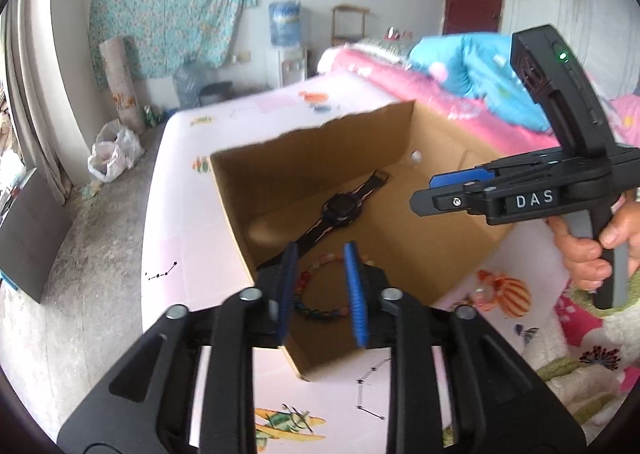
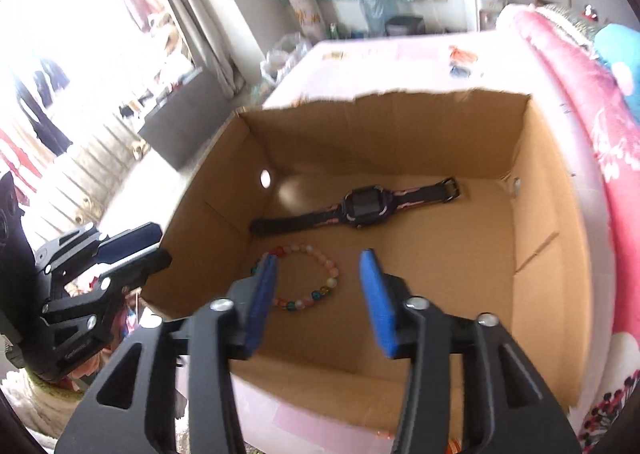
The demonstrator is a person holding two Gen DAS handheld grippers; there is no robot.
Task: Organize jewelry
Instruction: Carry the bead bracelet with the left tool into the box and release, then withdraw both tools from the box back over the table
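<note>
- An open cardboard box [image 2: 540, 254] stands on a pale pink table [image 1: 192, 221] with small cartoon prints.
- A dark watch [image 2: 362, 205] lies flat on the box floor, strap stretched out, towards the far wall.
- A bracelet [image 2: 320, 282] of pink, red, blue and clear beads lies on the box floor just beside the watch and nearer the cameras; the two look apart.
- The left tongs [image 1: 320, 286] hang over the near rim of the box, blue pads parted. In the left wrist view the bracelet [image 1: 316, 286] shows through the gap but lies on the floor below, not pinched. Nothing is gripped.
- The right tongs [image 2: 320, 294] point steeply down into the box with the pads spread wider and nothing between them; the bracelet lies under the left pad in that view, and whether it touches cannot be told.
- From the left wrist view the right tongs [image 1: 432, 193] hover over the far side of the box, held by a hand [image 1: 592, 250] at the grip; a green light glows on the unit on top.
- A bed [image 1: 420, 77] with a pink cover and a blue quilt stands beyond the table.
- A patterned cloth [image 1: 172, 1] hangs on the far wall, and a water dispenser [image 1: 286, 41] stands below it.
</note>
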